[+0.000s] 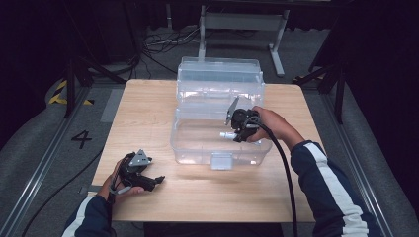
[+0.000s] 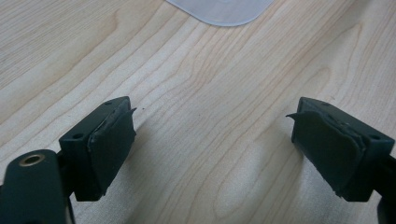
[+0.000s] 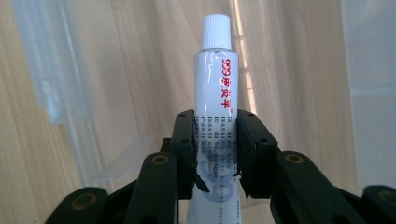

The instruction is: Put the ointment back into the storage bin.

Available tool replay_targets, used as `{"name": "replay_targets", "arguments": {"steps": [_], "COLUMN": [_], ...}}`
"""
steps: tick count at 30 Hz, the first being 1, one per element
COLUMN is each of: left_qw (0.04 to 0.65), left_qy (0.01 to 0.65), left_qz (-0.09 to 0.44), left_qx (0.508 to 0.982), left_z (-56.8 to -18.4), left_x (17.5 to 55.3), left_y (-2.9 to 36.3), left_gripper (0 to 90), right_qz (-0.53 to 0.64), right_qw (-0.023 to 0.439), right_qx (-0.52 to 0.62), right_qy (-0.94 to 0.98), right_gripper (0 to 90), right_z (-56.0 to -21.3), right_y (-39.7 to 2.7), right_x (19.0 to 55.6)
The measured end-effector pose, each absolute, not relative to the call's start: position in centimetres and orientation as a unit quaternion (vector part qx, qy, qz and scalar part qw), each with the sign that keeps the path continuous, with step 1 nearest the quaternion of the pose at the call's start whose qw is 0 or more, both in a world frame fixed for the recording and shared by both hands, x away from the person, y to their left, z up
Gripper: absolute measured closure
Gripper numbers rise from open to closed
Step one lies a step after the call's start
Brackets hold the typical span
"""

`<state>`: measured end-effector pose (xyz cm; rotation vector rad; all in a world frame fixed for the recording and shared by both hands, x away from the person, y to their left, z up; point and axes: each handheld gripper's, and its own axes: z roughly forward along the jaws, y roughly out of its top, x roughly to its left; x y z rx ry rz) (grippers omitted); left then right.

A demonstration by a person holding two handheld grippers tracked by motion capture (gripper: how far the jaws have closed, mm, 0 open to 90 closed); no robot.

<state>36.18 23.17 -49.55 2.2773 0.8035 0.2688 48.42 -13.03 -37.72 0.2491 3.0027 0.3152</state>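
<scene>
White, light and slightly squashy, the ointment tube sits clamped mid-body in my right claw (left claw idle, open).

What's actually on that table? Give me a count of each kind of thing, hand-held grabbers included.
Clear plastic box, lid open: 1
White tube with a white cap and red lettering, clamped in the right gripper over the box: 1
Hand-held grippers: 2, the right one and the left gripper, open with nothing between its fingers, low over the wooden table
Total: 4
</scene>
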Motion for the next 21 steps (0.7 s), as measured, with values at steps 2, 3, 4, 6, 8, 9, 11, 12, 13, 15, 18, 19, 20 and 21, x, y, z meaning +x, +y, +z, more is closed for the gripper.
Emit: {"name": "replay_targets", "arguments": {"steps": [2, 3, 4, 6, 8, 9, 11, 12, 13, 15, 18, 19, 20, 21], "left_qw": [0.348, 0.348, 0.348, 0.348, 0.348, 0.348, 0.348, 0.348, 0.348, 0.348, 0.348, 0.348, 0.348, 0.348], "left_qy": [0.31, 0.31, 0.31, 0.31, 0.31, 0.31, 0.31, 0.31, 0.31, 0.31, 0.31, 0.31, 0.31, 0.31], "left_qz": [0.104, 0.104, 0.104, 0.104, 0.104, 0.104, 0.104, 0.104, 0.104, 0.104, 0.104, 0.104, 0.104, 0.104], "left_qx": [0.879, 0.879, 0.878, 0.878, 0.879, 0.879, 0.878, 0.879, 0.879, 0.878, 0.878, 0.879, 0.879, 0.878], "left_z": [-49.5, -49.5, -49.6, -49.5, -49.6, -49.5, -49.5, -49.5, -49.6, -49.6, -49.6, -49.5, -49.5, -49.5], "left_x": [36.2, 36.2, 36.2, 36.2, 36.2, 36.2, 36.2, 36.2, 36.2, 36.2, 36.2, 36.2, 36.2, 36.2], "left_y": [23.2, 23.2, 23.2, 23.2, 23.2, 23.2, 23.2, 23.2, 23.2, 23.2, 23.2, 23.2, 23.2, 23.2], "left_gripper": [13.6, 13.6, 13.5, 13.6, 13.5, 13.5, 13.5, 13.6, 13.5, 13.6, 13.5, 13.6, 13.6, 13.6], "right_qz": [0.101, 0.099, 0.098, 0.096, 0.094, 0.092, 0.089, 0.087, 0.086, 0.087, 0.08, 0.078, 0.078, 0.078], "right_qw": [0.053, 0.052, 0.052, 0.049, 0.047, 0.047, 0.045, 0.044, 0.043, 0.04, 0.037, 0.037, 0.037, 0.035], "right_qx": [0.083, 0.083, 0.082, 0.084, 0.084, 0.082, 0.082, 0.081, 0.081, 0.081, 0.079, 0.08, 0.08, 0.081], "right_qy": [0.99, 0.99, 0.99, 0.991, 0.991, 0.991, 0.992, 0.992, 0.992, 0.992, 0.993, 0.993, 0.993, 0.993], "right_gripper": [70.6, 70.5, 70.5, 70.6, 70.5, 70.5, 70.5, 70.5, 70.5, 70.5, 70.5, 70.5, 70.5, 70.5], "right_z": [-38.2, -38.3, -38.5, -38.8, -39.1, -39.3, -39.6, -39.7, -39.8, -39.9, -40.2, -40.3, -40.3, -40.4], "right_y": [-13.1, -13.1, -13.1, -13.1, -13.1, -13.1, -13.0, -13.0, -13.0, -13.1, -13.1, -13.1, -13.1, -13.2], "right_x": [48.6, 48.6, 48.7, 48.8, 48.8, 48.8, 48.9, 49.0, 49.0, 49.0, 49.1, 49.1, 49.1, 49.1]}}
